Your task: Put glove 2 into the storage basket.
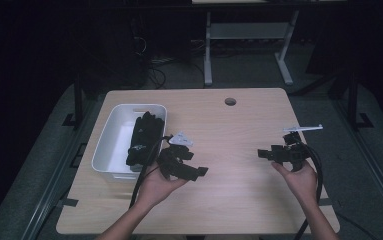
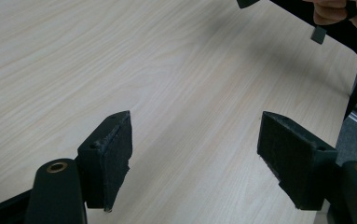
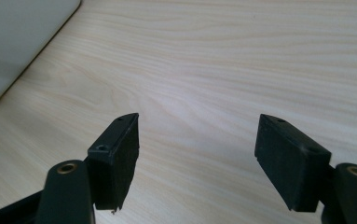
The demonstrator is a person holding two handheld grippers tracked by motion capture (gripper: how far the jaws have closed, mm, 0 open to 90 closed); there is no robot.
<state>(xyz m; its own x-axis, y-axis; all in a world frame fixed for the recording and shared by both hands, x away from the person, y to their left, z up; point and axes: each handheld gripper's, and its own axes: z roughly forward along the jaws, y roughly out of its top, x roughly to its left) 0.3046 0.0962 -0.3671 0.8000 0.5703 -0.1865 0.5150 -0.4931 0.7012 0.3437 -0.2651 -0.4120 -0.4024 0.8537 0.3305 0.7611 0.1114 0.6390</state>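
The wooden table carries a white plastic bin near its left edge. Draped over the bin's right wall, partly inside, lies a bundle of black cloth, perhaps gloves or a strap; the picture is too dark to tell which. It is the thing closest to the left gripper, so it looks like the work at hand. It seems soft, light and limp, likely to sag and slip rather than break. The best place to take hold is probably the thick fold hanging over the bin's rim, where a pinch catches several layers at once.

The left gripper sits just right of the bin, pointing toward the table's middle. Its 2 jaws stand wide apart with bare wood between the pads, holding and touching nothing. The right gripper is well apart, on the right side, pointing left. Its pads are likewise spread wide over empty tabletop. A small white tool lies just beyond it, untouched.
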